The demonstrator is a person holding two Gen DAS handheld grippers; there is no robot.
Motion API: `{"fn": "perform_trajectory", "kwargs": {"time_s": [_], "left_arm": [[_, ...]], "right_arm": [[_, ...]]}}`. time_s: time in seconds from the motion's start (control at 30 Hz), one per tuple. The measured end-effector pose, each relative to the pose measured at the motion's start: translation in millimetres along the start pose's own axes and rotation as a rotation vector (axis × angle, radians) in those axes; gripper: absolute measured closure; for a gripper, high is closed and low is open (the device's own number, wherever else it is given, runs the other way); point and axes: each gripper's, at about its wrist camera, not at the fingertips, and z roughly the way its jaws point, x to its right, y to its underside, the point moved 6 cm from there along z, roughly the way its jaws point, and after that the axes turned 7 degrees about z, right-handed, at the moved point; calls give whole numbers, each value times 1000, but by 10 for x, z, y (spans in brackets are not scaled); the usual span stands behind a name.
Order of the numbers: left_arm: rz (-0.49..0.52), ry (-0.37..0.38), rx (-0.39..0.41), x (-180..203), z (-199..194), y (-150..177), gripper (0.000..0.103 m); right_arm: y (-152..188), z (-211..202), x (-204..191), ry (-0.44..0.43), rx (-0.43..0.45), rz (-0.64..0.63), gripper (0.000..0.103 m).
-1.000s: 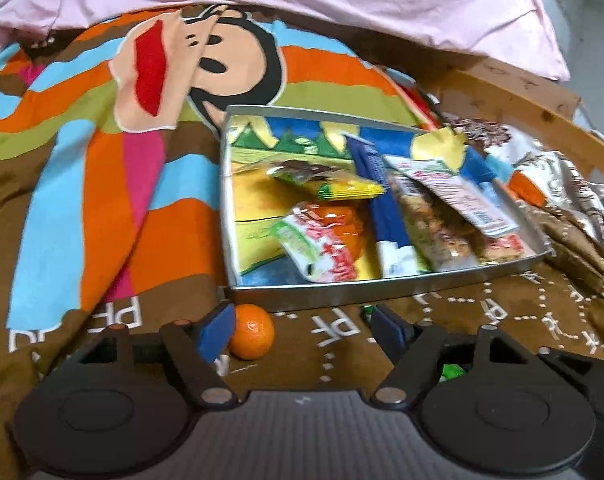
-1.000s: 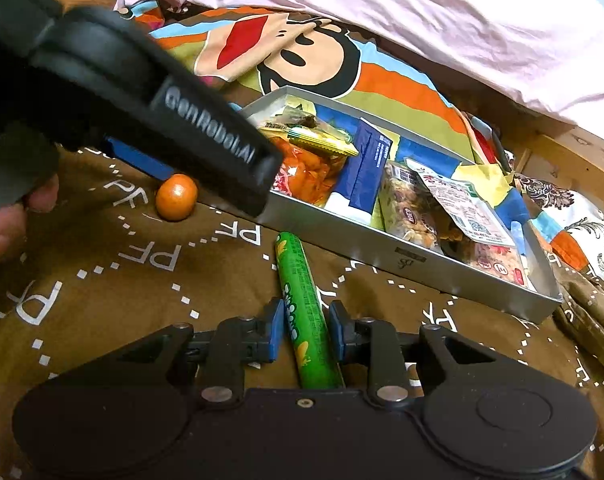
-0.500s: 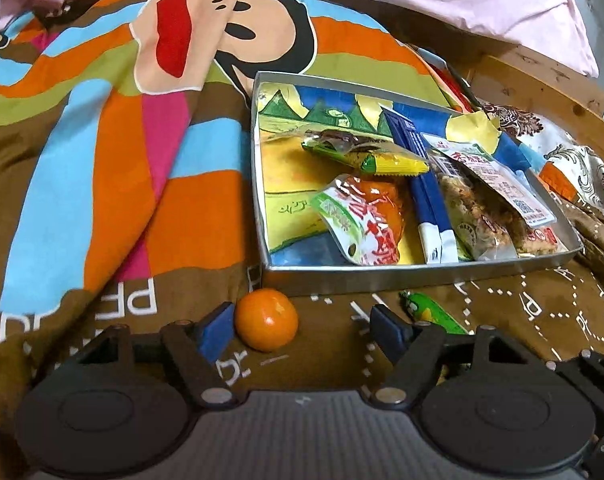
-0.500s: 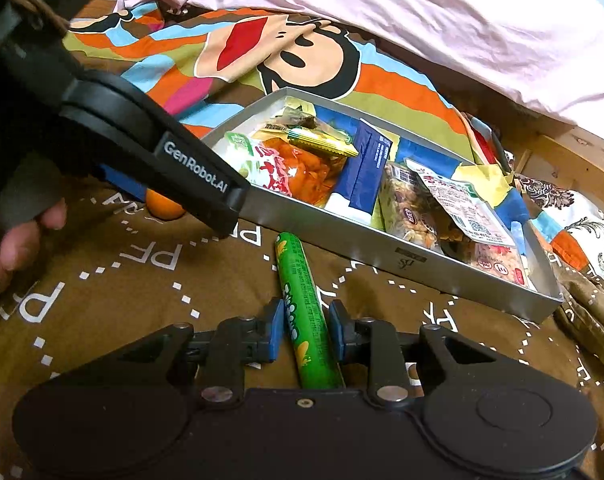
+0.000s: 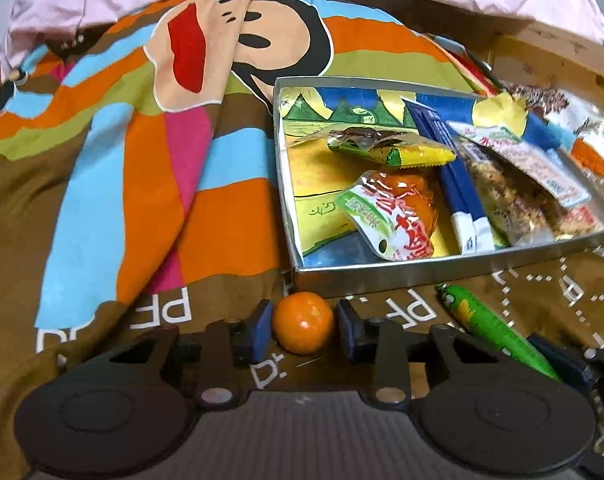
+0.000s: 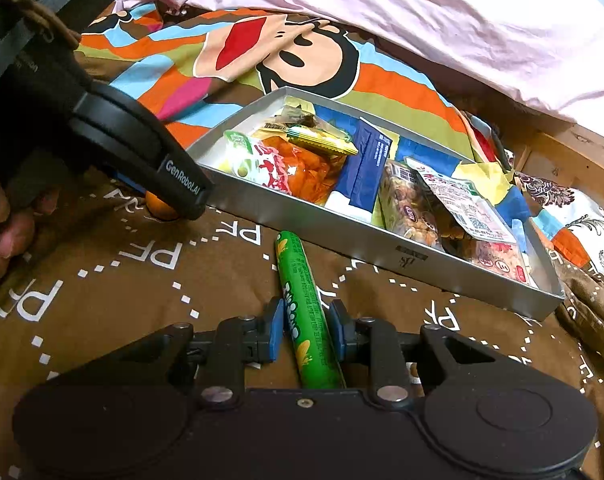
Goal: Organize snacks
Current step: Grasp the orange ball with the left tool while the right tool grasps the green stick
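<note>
The left hand-held gripper (image 5: 303, 330) has just closed on the orange (image 5: 303, 322) — pads touching both sides, fruit on the brown bedspread (image 5: 101, 360) just beside the tray's (image 5: 422, 272) near corner. The right hand-held gripper (image 6: 306, 330) clamps the green stick (image 6: 304, 304) — snack packets (image 5: 394, 216) fill the tray.

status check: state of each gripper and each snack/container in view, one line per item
left gripper: jaws just closed in, shut on the orange ball
orange ball: on the blanket, outside the tray
right gripper: shut on the green stick
green stick: lying on the blanket, outside the tray
tray: open-topped, partly filled with snack packets
blue packet: in the tray, leaning on other packets
</note>
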Motion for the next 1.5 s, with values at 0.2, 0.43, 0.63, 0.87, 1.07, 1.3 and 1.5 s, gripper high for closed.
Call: {"fn": "perform_trajectory", "kwargs": {"time_s": [0.2, 0.43, 0.63, 0.87, 1.07, 1.3, 1.5], "left_arm": [[108, -60, -18, 253, -152, 63, 67], [-79, 131, -124, 228, -375, 180, 67], [-76, 138, -120, 235, -480, 163, 68], [-172, 124, -96, 133, -295, 108, 68], [-249, 91, -66, -25, -303, 100, 60], [-242, 54, -36, -97, -13, 42, 60], [-177, 25, -43, -32, -3, 43, 67]], "right_arm": [[9, -21, 19, -11, 3, 9, 75], [59, -178, 46, -18, -6, 8, 75], [123, -379, 47, -30, -30, 5, 80], [110, -281, 117, -68, -16, 67, 79], [91, -164, 62, -61, 4, 51, 78], [51, -82, 71, -77, 1, 58, 75], [29, -46, 40, -69, -7, 42, 78]]}}
